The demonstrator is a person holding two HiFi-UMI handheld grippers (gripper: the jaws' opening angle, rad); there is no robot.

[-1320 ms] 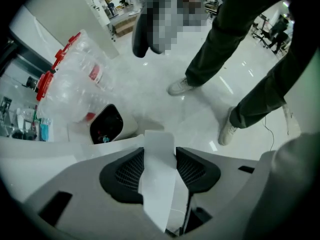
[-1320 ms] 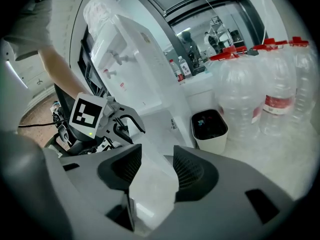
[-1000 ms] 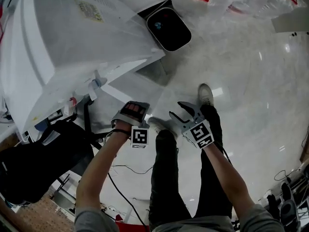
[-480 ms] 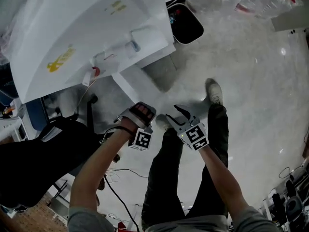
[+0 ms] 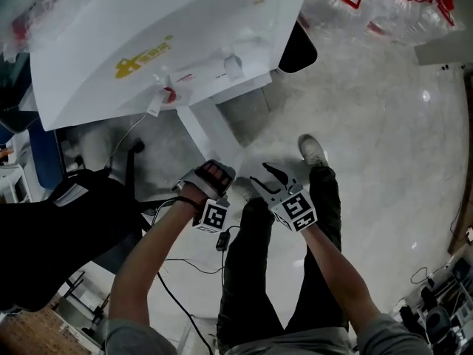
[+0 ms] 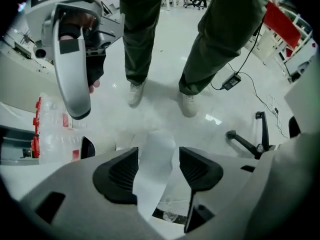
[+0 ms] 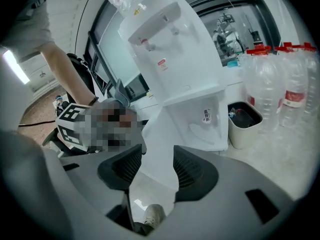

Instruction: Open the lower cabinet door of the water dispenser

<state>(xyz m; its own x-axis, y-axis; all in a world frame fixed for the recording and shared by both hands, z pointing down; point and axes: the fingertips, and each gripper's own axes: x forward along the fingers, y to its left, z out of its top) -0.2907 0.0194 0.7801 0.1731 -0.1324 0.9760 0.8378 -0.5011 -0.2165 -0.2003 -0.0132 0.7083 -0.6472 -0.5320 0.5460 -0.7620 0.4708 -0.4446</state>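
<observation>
- The person's dark trouser legs [image 5: 247,272] and pale shoes [image 6: 134,93] stood on the glossy floor [image 5: 384,161], with both forearms held out in front.
- A black power adapter [image 5: 220,241] and its cable lay on the floor just beside the legs.
- The left hand-held gripper [image 5: 211,174] pointed steeply down at the outer end of the lower cabinet door [image 5: 207,132]. Its jaws had just been opening and stood released. A white strip of the door showed in the gap, and neither pad pressed on it.
- The right hand-held gripper [image 5: 264,182] hung close beside the left one, tilted toward the cabinet. Its jaws were also apart and grasped nothing. Its own view showed only the door panel beyond the gap.
- The door was swung out from the base of the water dispenser [image 5: 148,43], its free edge reaching toward the two grippers.
- A black chair [image 5: 44,228] stood to the left of the person, near the dispenser's base.
- The white dispenser rose behind the door, with its taps [image 7: 160,26] on the front and a yellow mark on its upper body.
- A small bin [image 7: 245,119] with a dark inside sat on the floor just beside the dispenser's far side.
- Clear, red-capped water bottles [image 7: 285,84] stood in a group beyond the bin.
</observation>
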